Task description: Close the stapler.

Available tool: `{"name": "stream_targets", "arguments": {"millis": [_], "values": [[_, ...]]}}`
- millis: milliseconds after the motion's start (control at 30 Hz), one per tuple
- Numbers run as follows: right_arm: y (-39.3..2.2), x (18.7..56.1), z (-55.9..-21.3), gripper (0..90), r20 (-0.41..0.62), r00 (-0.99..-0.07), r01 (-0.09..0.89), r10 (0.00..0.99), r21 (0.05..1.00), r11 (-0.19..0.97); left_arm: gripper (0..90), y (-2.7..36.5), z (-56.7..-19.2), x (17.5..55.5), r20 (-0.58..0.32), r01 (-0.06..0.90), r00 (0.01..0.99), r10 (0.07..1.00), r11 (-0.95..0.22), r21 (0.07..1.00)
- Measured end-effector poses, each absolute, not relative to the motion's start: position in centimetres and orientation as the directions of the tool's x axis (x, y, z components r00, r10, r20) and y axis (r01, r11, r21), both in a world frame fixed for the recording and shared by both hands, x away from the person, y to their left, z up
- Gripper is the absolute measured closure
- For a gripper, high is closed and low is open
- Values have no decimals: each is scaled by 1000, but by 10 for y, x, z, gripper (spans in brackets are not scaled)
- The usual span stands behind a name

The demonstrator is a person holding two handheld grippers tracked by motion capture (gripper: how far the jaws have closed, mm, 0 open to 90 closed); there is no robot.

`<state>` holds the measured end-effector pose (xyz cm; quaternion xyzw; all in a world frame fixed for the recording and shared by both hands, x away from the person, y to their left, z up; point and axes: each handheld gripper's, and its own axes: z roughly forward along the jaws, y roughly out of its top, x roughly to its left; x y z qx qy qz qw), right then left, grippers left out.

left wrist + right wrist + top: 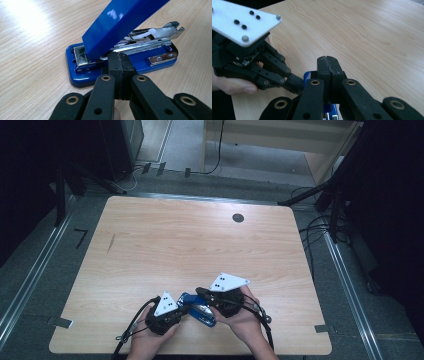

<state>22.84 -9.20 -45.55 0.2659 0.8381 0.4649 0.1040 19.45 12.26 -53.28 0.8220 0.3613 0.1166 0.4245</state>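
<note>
Scene: wooden table [150,245], light grain; a dark round spot [238,218] sits near its far edge.
Stapler: blue stapler [200,312] lies on the table near the person's edge, between the two grippers.
Stapler state: opened up. In the left gripper view the blue lid [120,25] is swung upward and tilted, while the blue base [77,77] lies flat on the wood and the metal staple channel [147,42] is exposed.
Left gripper: left gripper [119,62] is at the stapler's side, tips touching or just short of the base edge; which one I cannot tell.
Left jaws: pressed fully together, nothing between them.
Right gripper: right gripper [328,65] is over the stapler, whose blue shows just under and behind its tips.
Right jaws: fully closed pad to pad, gripping nothing.
Hands: left hand [147,340] and right hand [245,320] enter from the near edge, each holding its gripper.
Relation: the two grippers' tips are near each other, apart, with the stapler between.
</note>
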Motion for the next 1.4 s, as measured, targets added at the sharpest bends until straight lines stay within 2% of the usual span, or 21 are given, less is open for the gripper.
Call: {"name": "stream_targets", "arguments": {"millis": [1100,1400], "values": [[-120,210,-492,900,120,-818,407,562,811,419,900,123,-533,193,-114,490,721,684,-386,782],[-126,205,-493,900,124,-817,410,563,811,417,900,124,-533,193,-116,492,721,684,-386,780]]}}
